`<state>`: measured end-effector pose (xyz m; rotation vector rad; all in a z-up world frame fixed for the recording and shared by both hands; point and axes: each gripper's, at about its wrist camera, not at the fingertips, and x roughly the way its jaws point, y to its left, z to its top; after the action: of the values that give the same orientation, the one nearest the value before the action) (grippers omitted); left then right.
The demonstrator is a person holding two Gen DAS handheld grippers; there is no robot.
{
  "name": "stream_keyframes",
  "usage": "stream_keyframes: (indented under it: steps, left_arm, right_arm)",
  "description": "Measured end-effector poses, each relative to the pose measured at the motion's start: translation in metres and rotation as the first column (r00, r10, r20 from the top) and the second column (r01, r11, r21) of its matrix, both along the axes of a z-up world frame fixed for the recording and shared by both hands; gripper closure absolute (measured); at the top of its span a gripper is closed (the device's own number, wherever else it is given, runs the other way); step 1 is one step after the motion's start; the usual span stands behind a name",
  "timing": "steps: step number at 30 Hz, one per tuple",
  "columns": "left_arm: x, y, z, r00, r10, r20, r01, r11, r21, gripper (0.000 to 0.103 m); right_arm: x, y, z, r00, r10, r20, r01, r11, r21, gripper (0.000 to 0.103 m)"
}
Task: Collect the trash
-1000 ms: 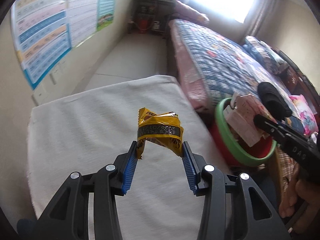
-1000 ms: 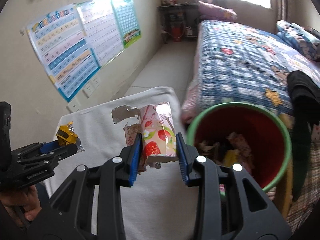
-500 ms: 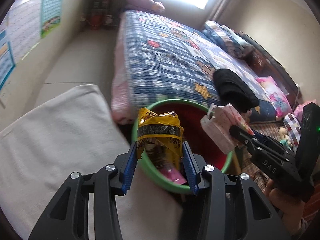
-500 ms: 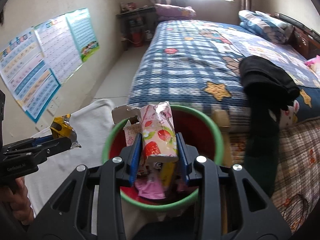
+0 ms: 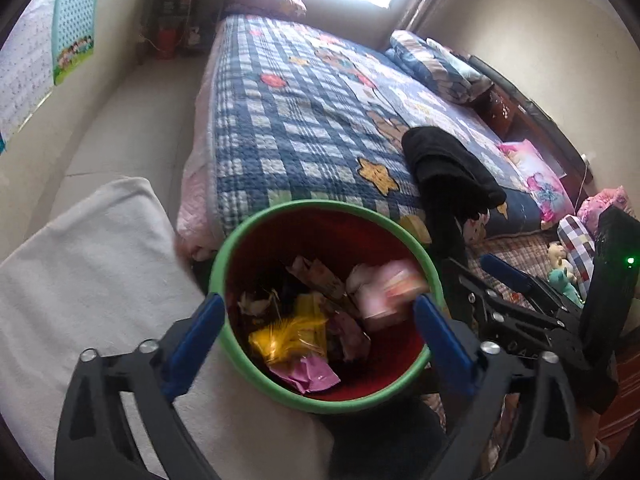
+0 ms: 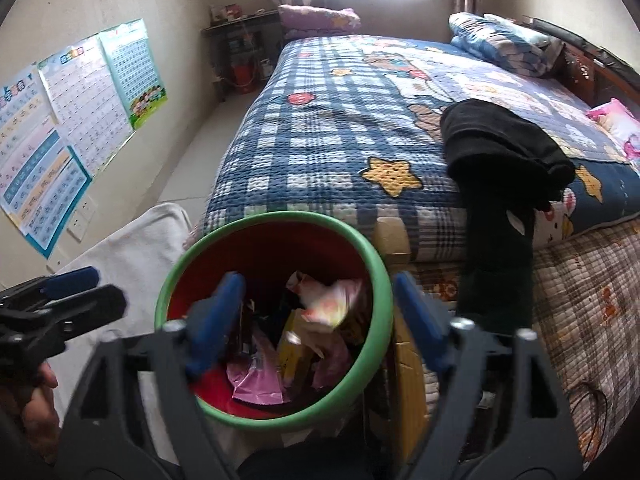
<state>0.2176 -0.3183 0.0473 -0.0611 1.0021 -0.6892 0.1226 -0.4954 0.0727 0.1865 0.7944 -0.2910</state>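
Below both claws a red bin with a green rim [image 5: 224, 248] is shown, standing between a white-covered worktop [image 5: 88, 264] and a bed [image 5: 288, 120] with a blue checked quilt. In the left wrist view the left claw [image 5: 316, 328] is seen spread wide over the bin's mouth, its blue-padded fingers [image 5: 192, 340] apart on either side of the rim, with nothing held between them. In the right wrist view the right claw [image 6: 316, 320] is likewise seen wide open and empty; one blue finger lies over the inside of the bin and the other just outside its rim. Inside the bin, loose trash is visible: a yellow wrapper [image 5: 288, 336] near the middle, a pink and white packet [image 5: 384, 292] blurred against the far right wall, and a crumpled purple-pink wrapper [image 5: 308, 374] at the near side. The same packet [image 6: 326, 302] and purple-pink wrapper [image 6: 252, 384] are seen in the right wrist view. Each claw is also caught by the other camera: the right one at the right edge of the left view, the left one at the left edge of the right view, above a hand [image 6: 36, 404]. A black garment [image 6: 500, 156] is draped over the bed's near edge, and posters [image 6: 76, 92] are fixed to the wall on the left.
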Motion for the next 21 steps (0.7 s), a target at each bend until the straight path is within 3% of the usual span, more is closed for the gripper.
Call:
stream_keyframes:
  steps: [7,10,13,21]
  left_arm:
    - [-0.005,0.030,-0.001,0.999,0.028,0.019,-0.028,1.000,0.003,0.008]
    - [-0.012,0.049,0.000,0.997,0.055,0.049,-0.056,0.998,0.018,0.008]
    - [-0.025,0.071,0.004,0.988,0.099,0.118,-0.103,0.994,0.024,0.008]
    - [-0.071,0.129,0.002,0.930,0.160,0.331,-0.222,0.962,0.159,0.008]
  right_arm:
    - [-0.005,0.013,0.001,1.000,-0.002,0.013,0.002,1.000,-0.001,0.005]
    - [-0.009,0.030,0.004,1.000,0.019,0.024,-0.018,1.000,-0.014,0.005]
    - [-0.015,0.050,0.007,0.998,0.039,0.044,-0.038,0.999,-0.014,0.005]
    - [-0.040,0.129,0.018,0.980,0.149,0.130,-0.135,0.985,-0.109,0.005]
